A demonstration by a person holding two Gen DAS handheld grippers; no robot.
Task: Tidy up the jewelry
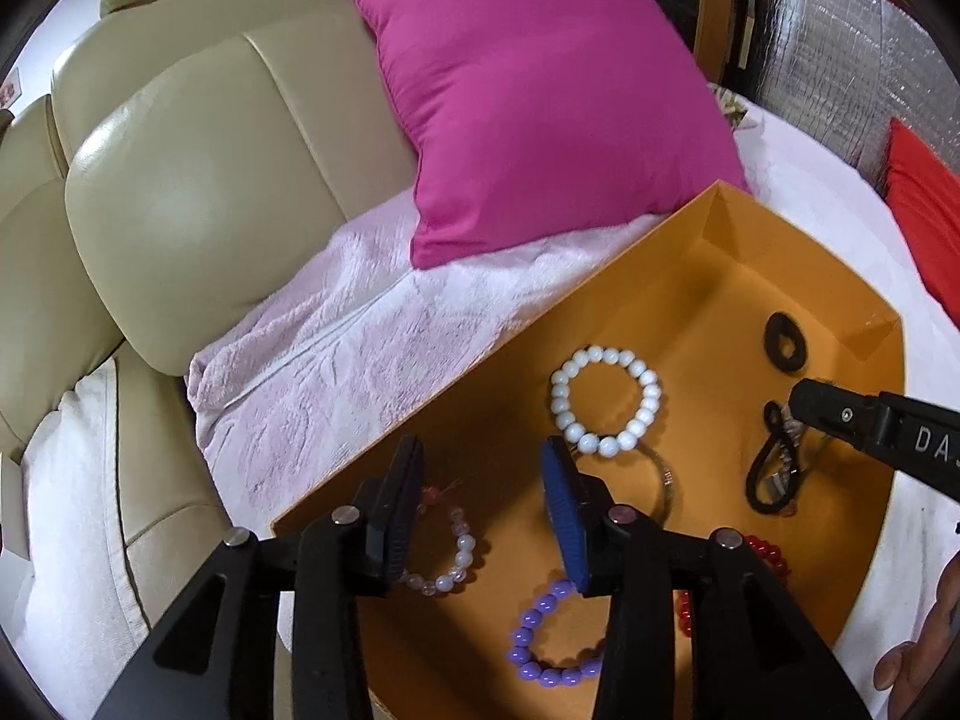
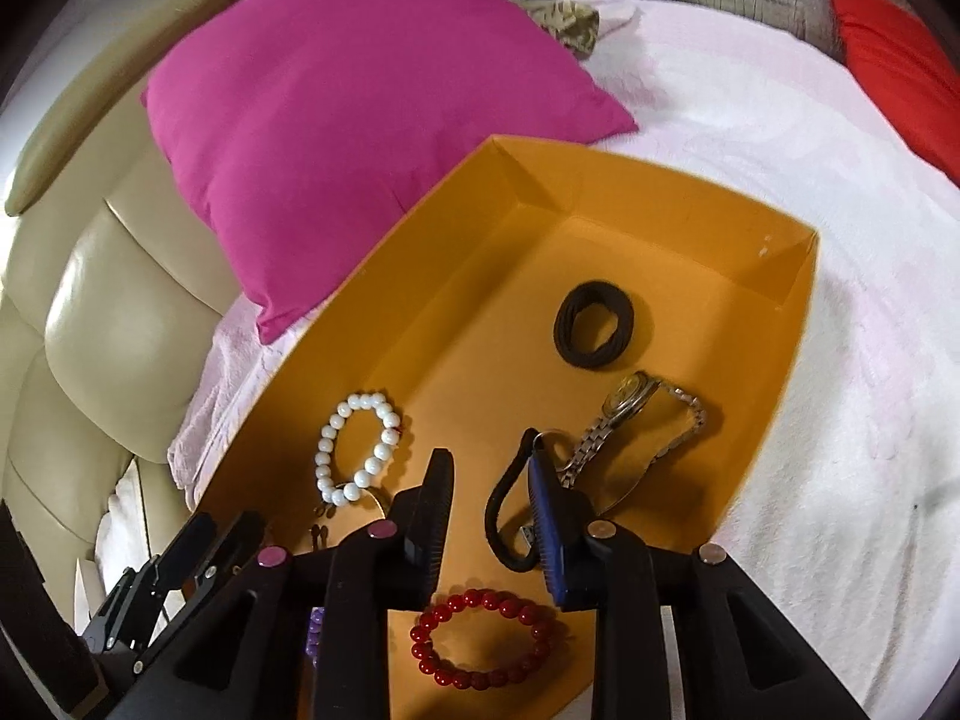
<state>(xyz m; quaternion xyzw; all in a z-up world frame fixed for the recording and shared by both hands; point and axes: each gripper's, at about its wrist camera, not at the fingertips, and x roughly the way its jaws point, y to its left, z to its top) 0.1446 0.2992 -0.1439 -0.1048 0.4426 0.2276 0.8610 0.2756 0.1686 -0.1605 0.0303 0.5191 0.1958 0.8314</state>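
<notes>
Lying inside the orange box point(image 2: 762, 372), the jewelry is spread over its floor: we see a white bead bracelet point(image 1: 605, 401) toward the box's left wall, a purple bead bracelet point(image 1: 549, 639) and a pale pink bead bracelet point(image 1: 447, 558) nearer the left wrist camera, and a red bead bracelet point(image 2: 483, 639) at the near edge. A metal-link wristwatch point(image 2: 639, 420) rests on its side toward the right wall, with a black hair tie point(image 2: 594, 324) beyond it, well apart from the beads. A black cord loop point(image 2: 510, 510) lies just beside the watch (its lower end is hidden behind one finger).

We hold the left gripper point(image 1: 480, 468) above the near part of the box, fingers spread, with nothing between them; the pink bracelet shows partly behind its left finger. The right gripper point(image 2: 489, 474) hangs over the middle of the box, its fingers likewise parted and pinching nothing, the cord loop lying under the blue-padded finger. From the left wrist view its tip sits just beside the cord loop; we cannot tell whether they touch.

The box stands on a pale pink blanket point(image 2: 750, 120) covering a bed. A magenta pillow point(image 1: 540, 90) leans against the cream padded headboard point(image 1: 198, 180) just behind the box, and a red pillow point(image 2: 894, 54) lies at the far right.
</notes>
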